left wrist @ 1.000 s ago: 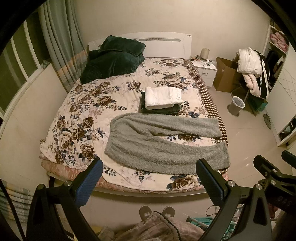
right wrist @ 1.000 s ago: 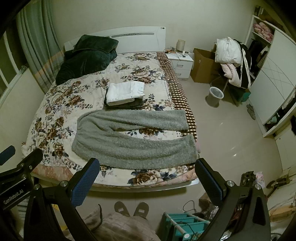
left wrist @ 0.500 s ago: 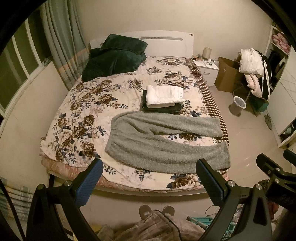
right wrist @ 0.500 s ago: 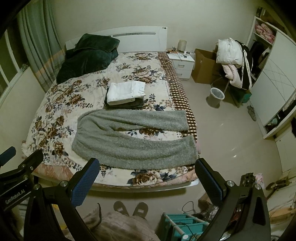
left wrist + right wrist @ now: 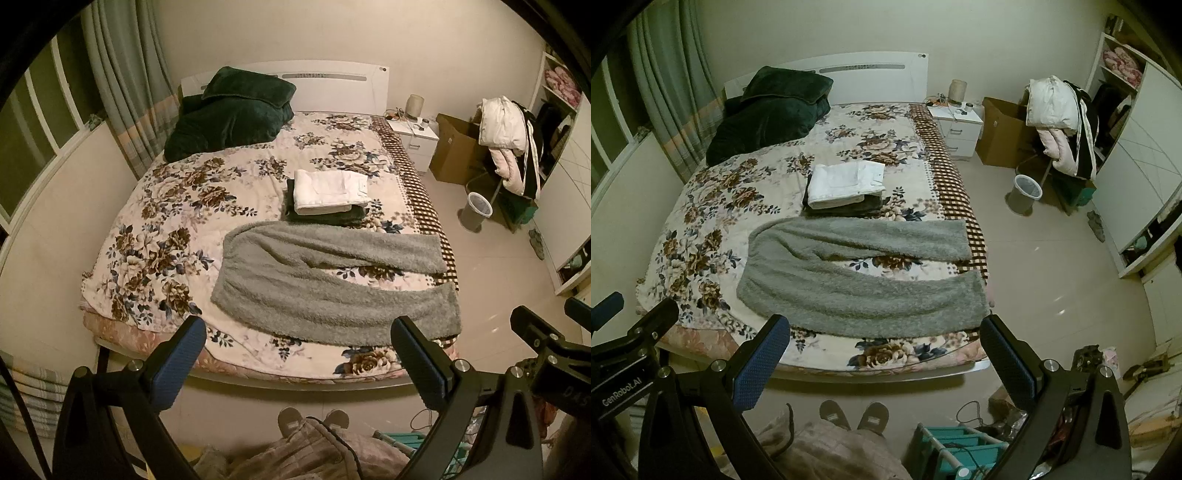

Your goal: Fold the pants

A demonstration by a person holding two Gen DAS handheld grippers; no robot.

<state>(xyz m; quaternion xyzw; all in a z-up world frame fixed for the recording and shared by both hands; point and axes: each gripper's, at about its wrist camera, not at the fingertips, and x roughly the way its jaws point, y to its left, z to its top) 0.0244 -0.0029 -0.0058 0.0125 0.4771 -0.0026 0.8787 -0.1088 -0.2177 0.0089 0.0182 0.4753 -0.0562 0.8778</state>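
Left wrist view: the grey fleece pants (image 5: 332, 284) lie flat on the floral bed cover (image 5: 177, 229), near the foot edge of the bed, with nothing folded yet. Their long axis runs across the bed: the waistband sits toward the middle of the foot edge, and the two legs reach toward the checkered side border, spread apart in a narrow V. A stack of folded clothes (image 5: 328, 195) rests just beyond the far leg, toward the headboard; a dark green blanket (image 5: 229, 114) is heaped at the head of the bed. The left hand-held gripper (image 5: 295, 365) hangs above the floor short of the foot edge, fingers spread wide and empty, well apart from the pants, which lie ahead and below it. Right wrist view: the right hand-held gripper (image 5: 882, 362) is likewise spread wide, empty and short of the foot edge, with the pants (image 5: 857, 280) ahead. By position, the left one appears nearer the waistband and the right one nearer the cuffs, so bringing one leg onto the other would likely call for both reaching forward together.
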